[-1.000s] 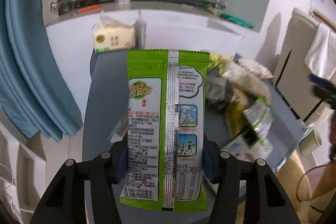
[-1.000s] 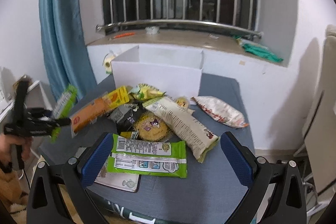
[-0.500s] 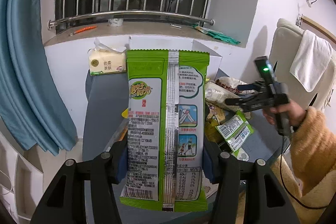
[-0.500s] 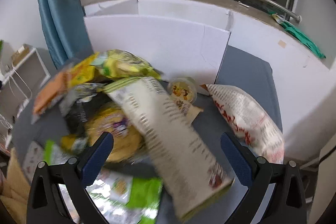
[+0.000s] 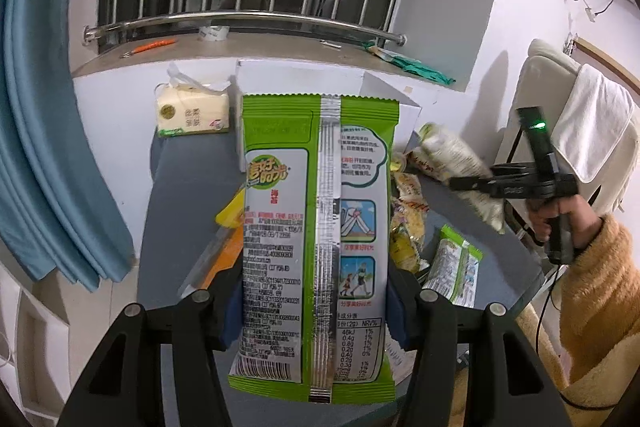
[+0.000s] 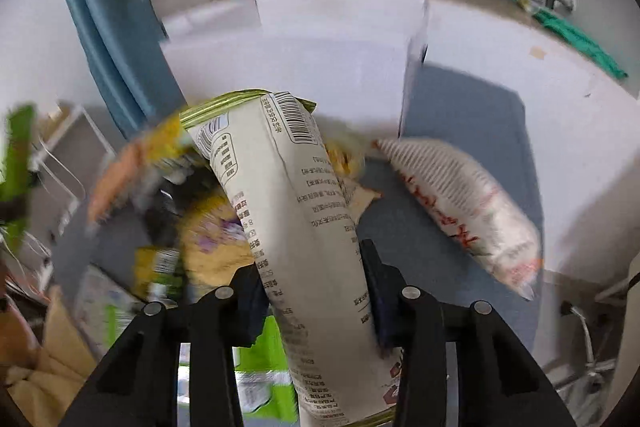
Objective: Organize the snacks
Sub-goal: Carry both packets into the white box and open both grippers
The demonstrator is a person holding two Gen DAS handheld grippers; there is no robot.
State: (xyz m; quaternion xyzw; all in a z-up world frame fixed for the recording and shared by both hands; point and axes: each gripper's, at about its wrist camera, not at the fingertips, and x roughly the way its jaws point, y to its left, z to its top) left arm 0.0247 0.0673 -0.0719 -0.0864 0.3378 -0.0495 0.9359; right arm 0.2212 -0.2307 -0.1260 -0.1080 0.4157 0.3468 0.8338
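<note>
My left gripper is shut on a green seaweed snack packet and holds it upright above the grey table, in front of the white cardboard box. My right gripper is shut on a long white snack bag with a barcode, lifted above the pile; it also shows in the left wrist view at the right. A white-and-red snack bag lies on the table to the right. The white box stands behind the pile.
Several loose snack packets lie on the table, with another green packet near its right edge. A tissue pack sits at the back left. A blue curtain hangs left, a chair with a towel right.
My right gripper has closed on the long white bag and lifted it off the pile. My left gripper still holds the green packet and has risen slightly.
</note>
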